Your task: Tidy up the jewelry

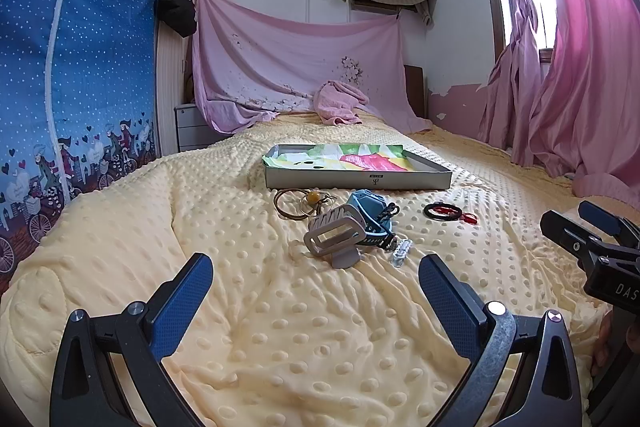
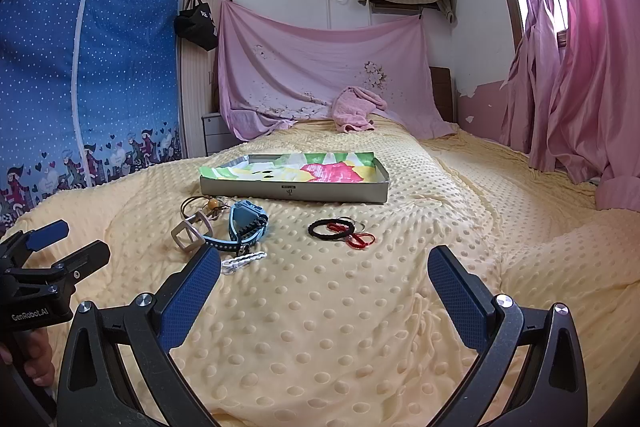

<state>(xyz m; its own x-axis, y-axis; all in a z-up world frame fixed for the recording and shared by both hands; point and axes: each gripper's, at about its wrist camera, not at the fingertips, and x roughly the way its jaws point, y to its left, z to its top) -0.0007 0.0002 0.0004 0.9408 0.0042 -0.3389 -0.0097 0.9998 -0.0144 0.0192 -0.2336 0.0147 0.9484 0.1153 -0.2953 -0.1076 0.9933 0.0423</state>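
Both your left gripper (image 1: 316,293) and right gripper (image 2: 324,285) gaped fully, holding nothing (blanket (image 1: 280,327) beneath). Watches (image 1: 352,227), bangles (image 1: 290,205), perhaps a hair tie (image 2: 330,229), lay before the tray (image 1: 356,181).

Both wrist views low, facing bed (image 1: 280,327); shared tray (image 2: 294,191).

A yellow dotted blanket (image 1: 280,327) covers the bed, bearing a shallow tray (image 1: 356,181), watches (image 1: 352,231), bangles (image 1: 290,207) and bracelets (image 1: 444,211).
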